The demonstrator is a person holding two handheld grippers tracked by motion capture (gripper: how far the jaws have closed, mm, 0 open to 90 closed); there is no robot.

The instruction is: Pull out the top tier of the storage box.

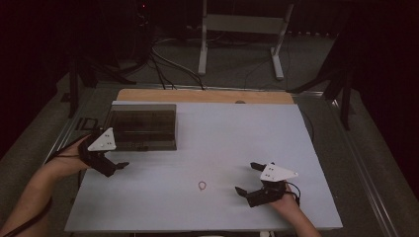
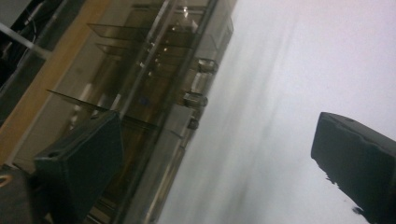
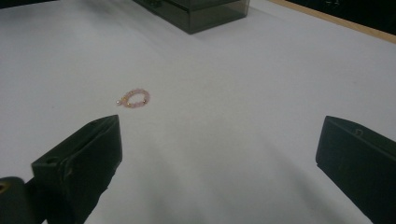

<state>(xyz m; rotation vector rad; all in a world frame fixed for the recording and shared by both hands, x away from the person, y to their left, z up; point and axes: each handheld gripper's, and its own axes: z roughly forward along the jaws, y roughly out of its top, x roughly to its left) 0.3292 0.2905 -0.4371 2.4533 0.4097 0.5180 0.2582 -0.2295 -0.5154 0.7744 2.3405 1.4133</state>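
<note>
Fingers of both hand-held grippers are standing wide apart and grasping nothing. On the left gripper, its black jaws are spreading near the front left corner of the smoky transparent plastic drawer box; on the right gripper, the jaws are gaping above the near right part of the pale grey table board. Each gripper is carrying a grey three-cornered plate on top.

No brand, label or readable writing is showing on the box, the grippers or the board.

A small pink beaded ring with a few gold-coloured beads is lying flat on the board, near the front edge, between the two grippers and closer to the right one, touching neither. Being a closed loop, it is presenting no clear long axis and no pointing direction.

From above, the ring is appearing as a faint loop; the right gripper view is resolving its separate beads ahead of and slightly left of the open jaws, with a corner of the box far behind. Seen from the left gripper, which is tilted, the box is lying just beyond one finger, and its inner shelves and small round knobs are becoming visible. A light wooden strip is running along the far edge of the board.
</note>
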